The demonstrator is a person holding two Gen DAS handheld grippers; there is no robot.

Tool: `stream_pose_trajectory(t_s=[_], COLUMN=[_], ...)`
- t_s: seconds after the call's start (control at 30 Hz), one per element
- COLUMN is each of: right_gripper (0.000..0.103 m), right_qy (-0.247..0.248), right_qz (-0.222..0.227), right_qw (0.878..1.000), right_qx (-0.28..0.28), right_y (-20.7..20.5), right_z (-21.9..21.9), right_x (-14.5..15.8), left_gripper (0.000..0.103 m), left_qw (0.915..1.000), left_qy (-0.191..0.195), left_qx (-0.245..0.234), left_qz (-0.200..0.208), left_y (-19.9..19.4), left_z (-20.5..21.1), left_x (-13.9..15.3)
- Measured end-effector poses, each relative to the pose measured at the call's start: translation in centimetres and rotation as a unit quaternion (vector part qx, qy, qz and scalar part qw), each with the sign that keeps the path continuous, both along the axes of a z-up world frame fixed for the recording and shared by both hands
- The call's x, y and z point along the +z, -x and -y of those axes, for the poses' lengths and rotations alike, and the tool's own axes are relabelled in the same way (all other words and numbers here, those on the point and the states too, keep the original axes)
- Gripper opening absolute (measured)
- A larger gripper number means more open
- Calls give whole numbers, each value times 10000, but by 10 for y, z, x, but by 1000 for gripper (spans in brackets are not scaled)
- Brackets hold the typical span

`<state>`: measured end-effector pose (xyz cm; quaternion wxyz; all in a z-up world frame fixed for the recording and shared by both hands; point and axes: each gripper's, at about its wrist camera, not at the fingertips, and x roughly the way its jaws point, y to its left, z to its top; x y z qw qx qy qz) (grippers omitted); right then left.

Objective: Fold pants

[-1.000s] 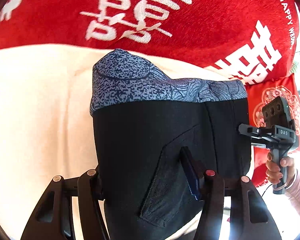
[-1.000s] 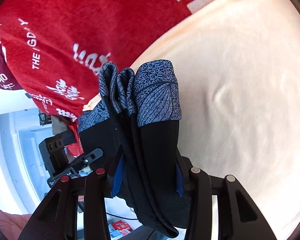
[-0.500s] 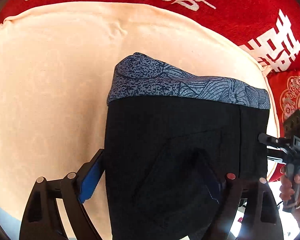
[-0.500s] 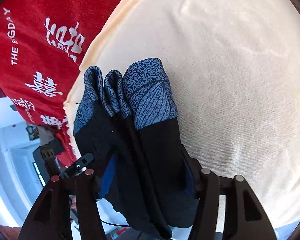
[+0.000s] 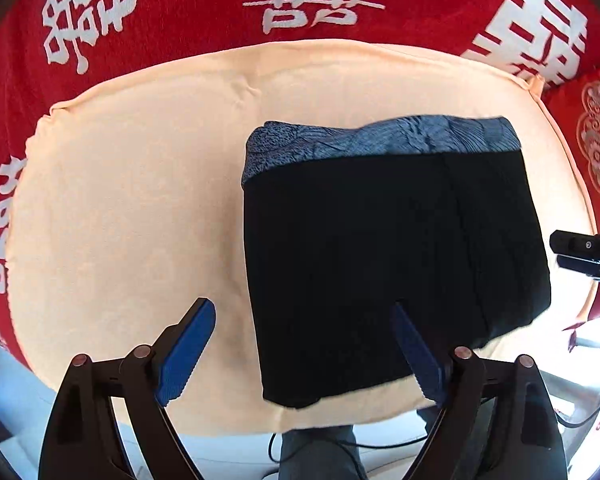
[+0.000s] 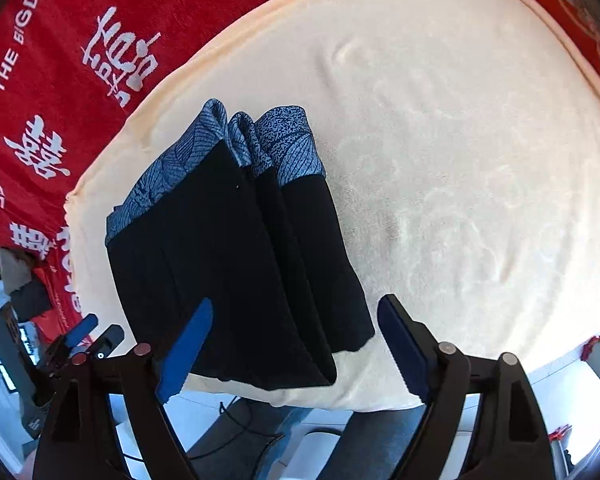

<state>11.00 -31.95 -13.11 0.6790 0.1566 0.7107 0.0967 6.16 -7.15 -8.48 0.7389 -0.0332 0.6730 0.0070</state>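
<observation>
The black pants (image 5: 388, 256) with a blue-grey patterned waistband (image 5: 380, 140) lie folded into a compact stack on the cream towel (image 5: 120, 200). In the right wrist view the stacked layers (image 6: 236, 256) show side on, near the towel's front edge. My left gripper (image 5: 304, 344) is open and empty, pulled back above the front of the pants. My right gripper (image 6: 292, 340) is open and empty, just behind the stack's near end. Part of the right gripper shows at the right edge of the left wrist view (image 5: 584, 252).
The towel (image 6: 460, 160) lies on a red cloth (image 5: 180, 4) with white characters. The front edge of the towel (image 5: 340, 416) hangs at the table edge; floor and cables (image 6: 240, 432) lie below.
Both grippers have opened and let go of the pants, then drawn back. The folded pants have dropped flat onto the towel.
</observation>
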Motion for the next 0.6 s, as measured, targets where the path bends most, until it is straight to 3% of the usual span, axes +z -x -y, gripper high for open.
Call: stream_pose_trajectory(t_s=[0.07,0.2,0.3,0.43,0.6], right_gripper=[103,103,103,103,103], right_qy=[237,752,919,965,1067], right_qz=[182,533,387,139,175], right_qw=[9995,9944,9924,9938,9922], right_qx=[97,509,715,533,616], right_y=[7,19,27,36,46], right_z=[-9,-34,-48,-54,-63], right_x=[13,41,53,64,85], left_gripper=[103,103,103,103,103], left_qw=[10000,9998,9994,9986,9977], left_qy=[-22,-75,-266,-479,-642], left_qx=[-63,-155,-203,-214,-162], left_qz=[-41,-85,13,27,153], left_y=[6,9,9,12,14], left_z=[4,15,20,13,0], left_x=[7,20,34,51,74])
